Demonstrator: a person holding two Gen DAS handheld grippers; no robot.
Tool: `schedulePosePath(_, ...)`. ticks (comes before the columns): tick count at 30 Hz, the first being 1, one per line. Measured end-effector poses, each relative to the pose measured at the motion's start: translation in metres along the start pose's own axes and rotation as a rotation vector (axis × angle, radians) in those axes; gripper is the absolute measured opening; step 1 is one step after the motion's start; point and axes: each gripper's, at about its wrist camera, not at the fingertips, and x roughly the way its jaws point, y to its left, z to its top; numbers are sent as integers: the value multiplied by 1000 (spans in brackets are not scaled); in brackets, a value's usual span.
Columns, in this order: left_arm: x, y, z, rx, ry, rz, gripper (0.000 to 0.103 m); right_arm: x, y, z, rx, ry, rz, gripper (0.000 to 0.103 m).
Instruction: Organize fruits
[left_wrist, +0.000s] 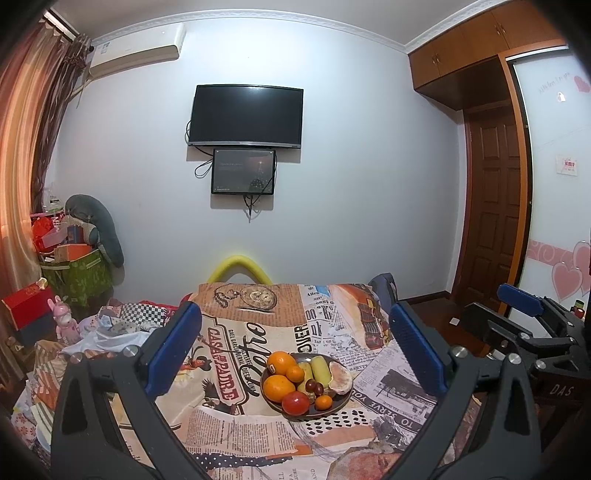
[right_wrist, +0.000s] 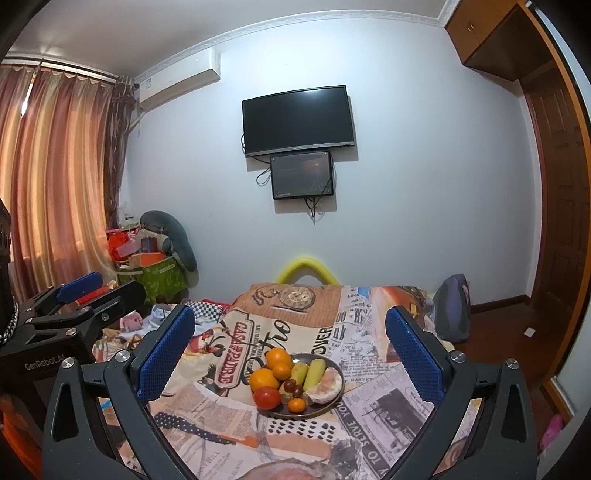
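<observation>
A dark round plate (left_wrist: 334, 405) (right_wrist: 332, 400) of fruit sits on a table covered with a newspaper-print cloth (left_wrist: 236, 424) (right_wrist: 221, 424). It holds oranges (left_wrist: 279, 387) (right_wrist: 263, 380), a red tomato (left_wrist: 295, 402) (right_wrist: 267, 397), green bananas (left_wrist: 320, 369) (right_wrist: 314, 371), dark grapes (left_wrist: 314, 386) (right_wrist: 291, 386) and a peeled pomelo piece (left_wrist: 340, 376) (right_wrist: 325, 387). My left gripper (left_wrist: 295, 347) is open and empty, above and short of the plate. My right gripper (right_wrist: 291, 349) is open and empty, likewise short of the plate. Each gripper shows at the edge of the other's view.
A yellow foam bar (left_wrist: 240, 267) rises behind the table. A bed with clutter and a pink toy (left_wrist: 65, 323) lies left. Boxes and a green bin (left_wrist: 79, 275) stand by the curtain. A TV (left_wrist: 245, 116) hangs on the wall. A wooden door (left_wrist: 493, 206) is at right.
</observation>
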Motion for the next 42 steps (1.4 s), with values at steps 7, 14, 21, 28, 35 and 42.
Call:
schedulePosePath(7, -1, 0, -1, 3, 5, -3, 103, 1, 2, 0, -9, 5, 2, 103)
schedulePosePath(14, 1, -1, -1, 9, 6, -8, 103, 0, 3, 0, -13, 6, 1, 103)
schedulePosePath(21, 1, -1, 0, 3, 3, -16, 103, 1, 4, 0, -20, 9, -1, 103)
schedulePosePath(28, 2, -2, 0, 13, 4, -24, 103, 1, 4, -1, -25, 11, -6, 103)
schedulePosePath(35, -1, -3, -2, 19, 1, -33, 103, 0, 2, -2, -12, 11, -10, 103)
schedulePosePath(42, 1, -5, -3, 22, 10, -34, 103, 1, -4, -3, 2, 18, -23, 103)
